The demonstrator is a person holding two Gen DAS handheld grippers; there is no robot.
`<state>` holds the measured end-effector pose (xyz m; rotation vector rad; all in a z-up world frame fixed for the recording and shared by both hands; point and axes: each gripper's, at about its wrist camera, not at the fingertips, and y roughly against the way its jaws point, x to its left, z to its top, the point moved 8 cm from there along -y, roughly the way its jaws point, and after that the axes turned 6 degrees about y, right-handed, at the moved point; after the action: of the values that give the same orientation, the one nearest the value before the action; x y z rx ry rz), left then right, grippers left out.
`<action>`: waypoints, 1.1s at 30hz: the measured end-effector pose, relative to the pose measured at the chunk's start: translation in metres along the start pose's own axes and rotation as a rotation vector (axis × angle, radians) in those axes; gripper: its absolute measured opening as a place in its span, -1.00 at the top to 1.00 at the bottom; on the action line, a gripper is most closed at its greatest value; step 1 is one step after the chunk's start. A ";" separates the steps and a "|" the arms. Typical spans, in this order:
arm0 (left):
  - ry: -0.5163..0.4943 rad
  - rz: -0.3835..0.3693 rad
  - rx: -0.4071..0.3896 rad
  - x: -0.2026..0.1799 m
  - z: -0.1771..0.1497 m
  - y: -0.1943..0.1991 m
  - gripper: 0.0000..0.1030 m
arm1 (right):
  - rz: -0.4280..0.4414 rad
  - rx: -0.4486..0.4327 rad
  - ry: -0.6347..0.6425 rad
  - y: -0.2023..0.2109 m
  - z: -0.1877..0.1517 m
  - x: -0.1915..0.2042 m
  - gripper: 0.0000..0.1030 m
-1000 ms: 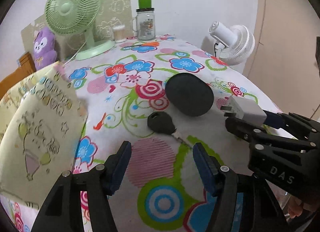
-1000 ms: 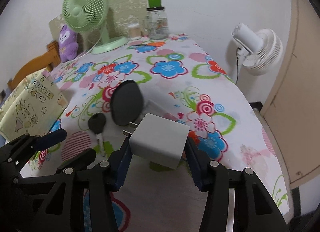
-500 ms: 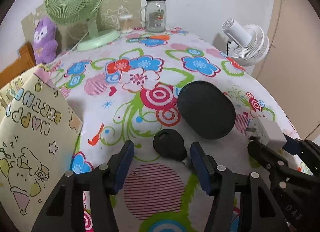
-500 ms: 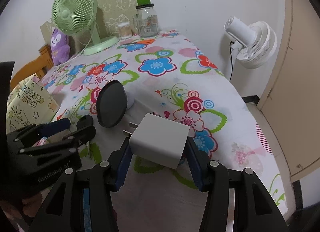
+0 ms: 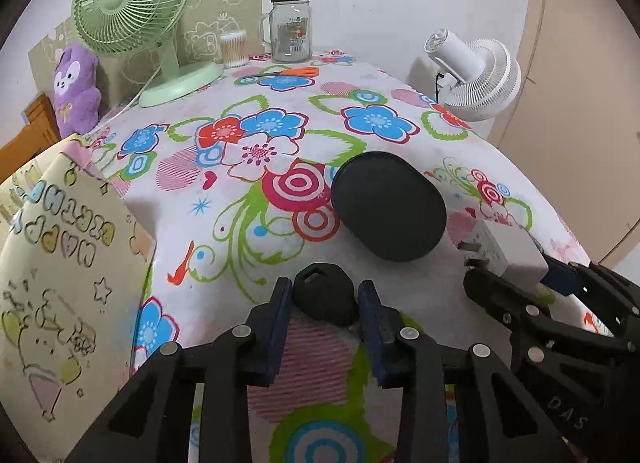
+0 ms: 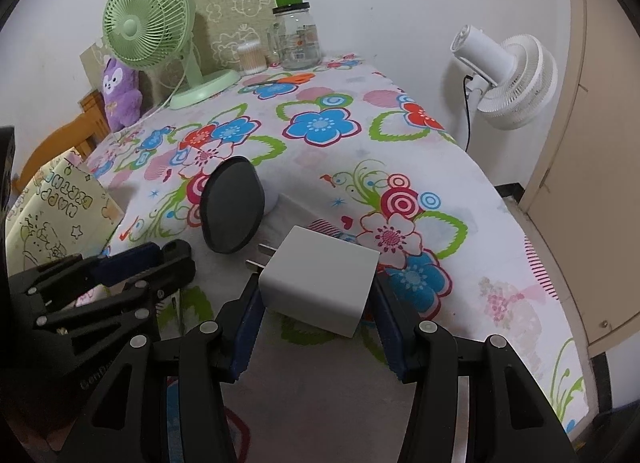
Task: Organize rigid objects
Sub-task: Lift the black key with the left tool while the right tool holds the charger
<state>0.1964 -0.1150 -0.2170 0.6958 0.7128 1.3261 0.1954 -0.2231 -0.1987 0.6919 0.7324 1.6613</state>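
Currently, black oval case (image 5: 388, 206): taken as the landmark; it is laid flat on the flowered counter (image 5: 280, 111).
Left hand-held gripper (image 5: 325, 297): its jaws have just been closing and are now clenched on the black key fob (image 5: 326, 295), just in front of the oval case; the fob's head is pinched side to side, probably so it can be lifted cleanly.
Right hand-held gripper (image 6: 316, 295): clamped on the white charger plug (image 6: 320, 281), just right of the oval case, prongs pointed toward it.
Paper gift bag (image 5: 60, 283): stood well to the left of the case, likely the place where the rigid items are gathered.
Green fan (image 5: 136, 3): far behind the case, not involved.
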 end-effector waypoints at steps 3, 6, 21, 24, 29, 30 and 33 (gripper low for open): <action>-0.006 0.004 0.001 0.000 -0.005 0.005 0.35 | 0.003 0.004 0.002 0.002 -0.002 0.005 -0.07; -0.005 0.005 -0.006 0.003 -0.009 0.010 0.35 | 0.006 0.004 0.006 0.005 -0.003 0.008 -0.07; 0.012 0.009 -0.058 0.018 -0.016 0.039 0.35 | 0.021 -0.012 0.018 0.026 -0.007 0.035 -0.07; 0.007 0.010 -0.068 0.020 -0.016 0.046 0.35 | 0.016 -0.018 0.023 0.032 -0.007 0.039 -0.07; 0.001 0.008 -0.079 0.024 -0.017 0.057 0.35 | 0.010 -0.033 0.030 0.043 -0.004 0.047 -0.07; 0.000 0.007 -0.080 0.024 -0.017 0.059 0.35 | 0.008 -0.035 0.034 0.046 -0.004 0.048 -0.07; 0.002 0.005 -0.088 0.026 -0.017 0.066 0.35 | 0.000 -0.044 0.043 0.053 -0.002 0.052 -0.07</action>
<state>0.1458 -0.0806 -0.1763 0.6256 0.6502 1.3544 0.1508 -0.1812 -0.1555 0.6269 0.7239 1.6924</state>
